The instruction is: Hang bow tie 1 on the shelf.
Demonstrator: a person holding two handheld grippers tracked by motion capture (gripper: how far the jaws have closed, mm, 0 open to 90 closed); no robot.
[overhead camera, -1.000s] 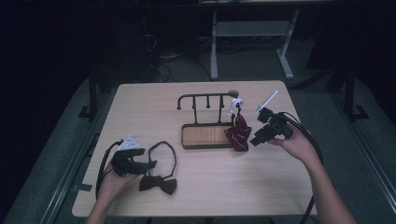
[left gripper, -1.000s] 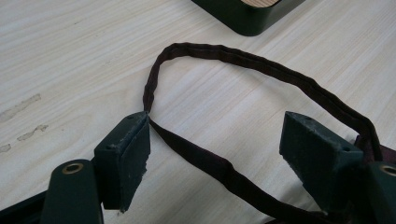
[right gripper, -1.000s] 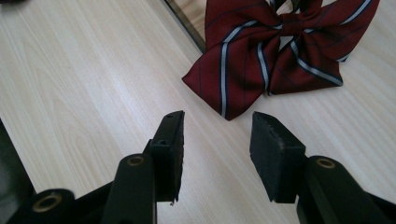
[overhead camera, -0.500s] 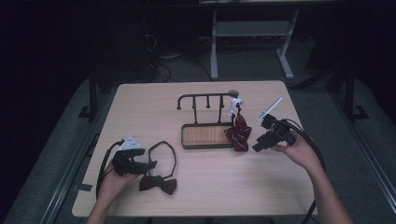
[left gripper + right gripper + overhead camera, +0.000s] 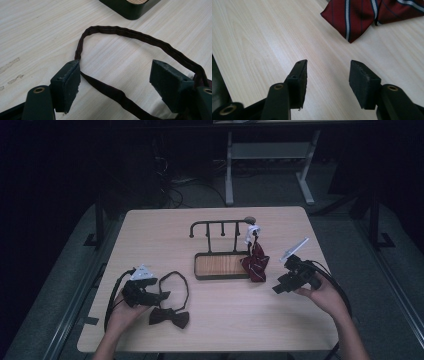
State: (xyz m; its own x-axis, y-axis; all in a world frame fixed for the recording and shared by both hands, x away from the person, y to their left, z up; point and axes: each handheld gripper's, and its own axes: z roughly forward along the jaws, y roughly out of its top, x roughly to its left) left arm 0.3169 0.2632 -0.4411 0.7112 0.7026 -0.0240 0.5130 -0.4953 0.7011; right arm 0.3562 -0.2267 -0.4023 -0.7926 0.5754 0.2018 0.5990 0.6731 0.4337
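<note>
Striped red tie just ahead of right gripper, jaws freshly widened, empty, drawn back; hanging seemingly done.

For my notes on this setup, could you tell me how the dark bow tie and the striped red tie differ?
The dark bow tie is plain; the striped red tie has white and dark stripes. The bow tie lies flat near the table's front edge, while the red tie hangs from the rack, its end on the table. The bow tie's strap runs between the open left gripper; the red tie lies beyond the open right gripper. Both are neckwear.
</note>
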